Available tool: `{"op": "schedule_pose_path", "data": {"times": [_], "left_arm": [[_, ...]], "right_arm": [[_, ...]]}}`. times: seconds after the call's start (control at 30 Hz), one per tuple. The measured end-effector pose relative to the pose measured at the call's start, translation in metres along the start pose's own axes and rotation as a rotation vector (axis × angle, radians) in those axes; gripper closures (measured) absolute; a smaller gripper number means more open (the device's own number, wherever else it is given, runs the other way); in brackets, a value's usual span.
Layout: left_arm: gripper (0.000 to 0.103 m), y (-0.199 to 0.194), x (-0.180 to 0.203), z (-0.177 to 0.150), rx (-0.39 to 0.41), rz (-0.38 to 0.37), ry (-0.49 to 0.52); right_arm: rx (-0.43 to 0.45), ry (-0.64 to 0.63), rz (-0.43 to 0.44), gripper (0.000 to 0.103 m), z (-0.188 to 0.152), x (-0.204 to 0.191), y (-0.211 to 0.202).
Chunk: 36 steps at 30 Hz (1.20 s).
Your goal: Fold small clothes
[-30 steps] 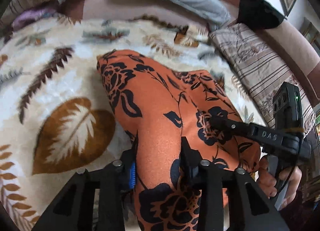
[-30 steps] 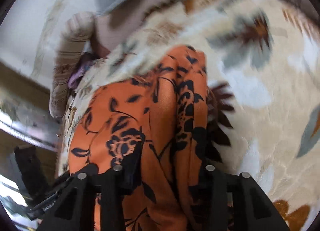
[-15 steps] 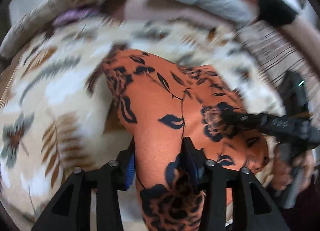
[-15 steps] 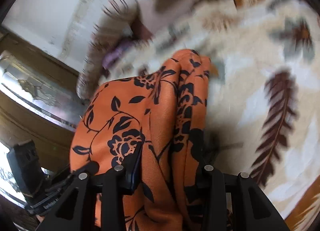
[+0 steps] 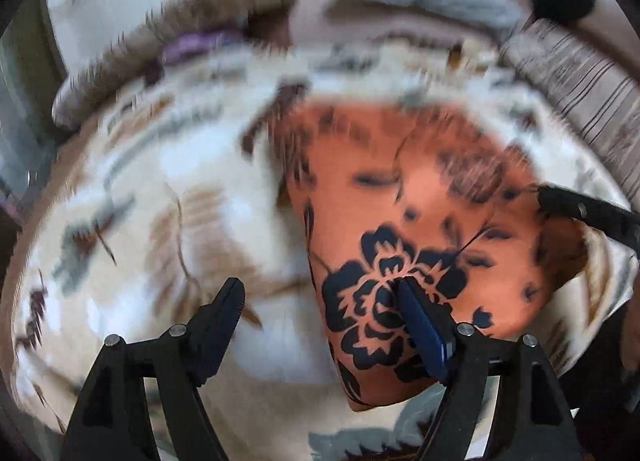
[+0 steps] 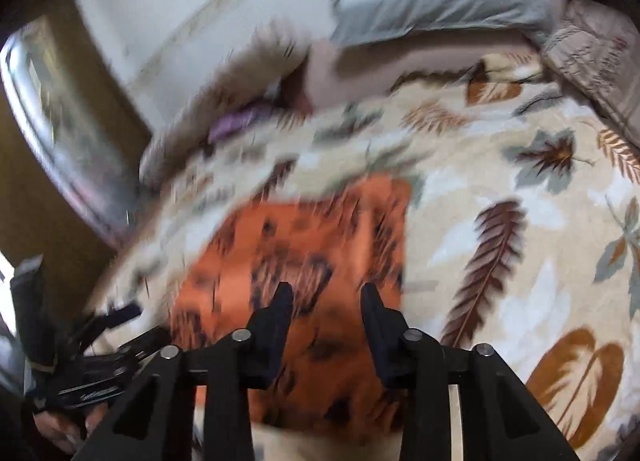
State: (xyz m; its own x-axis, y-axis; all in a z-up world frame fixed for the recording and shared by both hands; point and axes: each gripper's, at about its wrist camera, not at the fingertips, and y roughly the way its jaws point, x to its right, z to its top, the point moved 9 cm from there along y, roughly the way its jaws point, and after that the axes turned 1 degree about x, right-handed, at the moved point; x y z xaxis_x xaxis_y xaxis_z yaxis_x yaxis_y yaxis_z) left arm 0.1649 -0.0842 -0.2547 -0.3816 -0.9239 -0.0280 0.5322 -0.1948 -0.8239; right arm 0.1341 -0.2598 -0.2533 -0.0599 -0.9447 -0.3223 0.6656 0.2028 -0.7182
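Orange cloth with a black flower print [image 5: 420, 229] lies on the bed, on a cream blanket with leaf and feather patterns [image 5: 140, 221], and it looks already folded into a compact packet. From the left wrist view I see my left gripper [image 5: 320, 297] with its fingers spread wide and holding nothing; the right-hand finger stands over the big black flower, and I cannot tell if it touches the cloth. From the right wrist view my right gripper [image 6: 326, 299] is also released, its fingers apart above the near part of the garment with nothing between them. Both views are blurred by motion, so small details of the edges are not clear. I judge the cloth is thin, light and very soft, perhaps a little slippery, so it will slide and sag if I lift it by one point only. For a next fold I would take hold of two corners of the same edge, one in each gripper, pinching all layers together, because otherwise the packet can open. Gray pillows [image 6: 432, 9] and a striped cushion [image 5: 576, 81] lie at the far side, well apart from the garment.
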Motion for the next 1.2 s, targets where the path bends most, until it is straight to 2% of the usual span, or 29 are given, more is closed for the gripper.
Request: {"op": "schedule_pose_path", "data": {"times": [0.03,0.1,0.17,0.27,0.43,0.53,0.67,0.7,0.73,0.8,0.9,1.2], "left_arm": [[0.023,0.001,-0.001,-0.001,0.007,-0.018,-0.03],[0.024,-0.007,-0.003,0.004,0.005,-0.035,-0.063],[0.024,-0.021,-0.003,0.012,0.036,-0.015,-0.036],[0.024,-0.059,-0.002,0.028,0.139,0.049,0.001],[0.023,-0.113,-0.002,0.044,0.247,0.12,0.001],[0.023,-0.147,-0.001,0.05,0.308,0.166,0.006],[0.022,-0.181,-0.004,0.056,0.362,0.178,-0.01],[0.021,-0.192,-0.006,0.058,0.377,0.18,-0.022],[0.012,-0.198,-0.006,0.057,0.384,0.181,-0.03],[0.002,-0.217,-0.012,0.059,0.419,0.194,-0.062],[0.002,-0.243,-0.017,0.062,0.481,0.214,-0.088],[0.002,-0.273,-0.027,0.065,0.499,0.251,-0.123]], "right_arm": [[-0.038,-0.008,-0.04,0.066,-0.012,0.005,0.007],[-0.023,-0.047,-0.099,0.065,-0.012,0.006,0.009],[-0.005,-0.028,-0.092,0.066,-0.009,0.0,-0.006],[0.064,0.011,-0.057,0.065,-0.011,-0.007,-0.037],[0.131,-0.006,-0.082,0.065,-0.015,-0.022,-0.09],[0.174,-0.015,-0.093,0.065,-0.005,-0.035,-0.12],[0.249,-0.033,-0.122,0.064,0.007,-0.05,-0.164],[0.265,-0.039,-0.129,0.052,0.01,-0.053,-0.172],[0.284,-0.042,-0.131,0.039,0.012,-0.057,-0.181],[0.316,-0.044,-0.12,0.039,0.017,-0.065,-0.196],[0.341,-0.063,-0.132,0.039,0.022,-0.075,-0.212],[0.358,-0.056,-0.157,0.039,0.026,-0.082,-0.228]]}}
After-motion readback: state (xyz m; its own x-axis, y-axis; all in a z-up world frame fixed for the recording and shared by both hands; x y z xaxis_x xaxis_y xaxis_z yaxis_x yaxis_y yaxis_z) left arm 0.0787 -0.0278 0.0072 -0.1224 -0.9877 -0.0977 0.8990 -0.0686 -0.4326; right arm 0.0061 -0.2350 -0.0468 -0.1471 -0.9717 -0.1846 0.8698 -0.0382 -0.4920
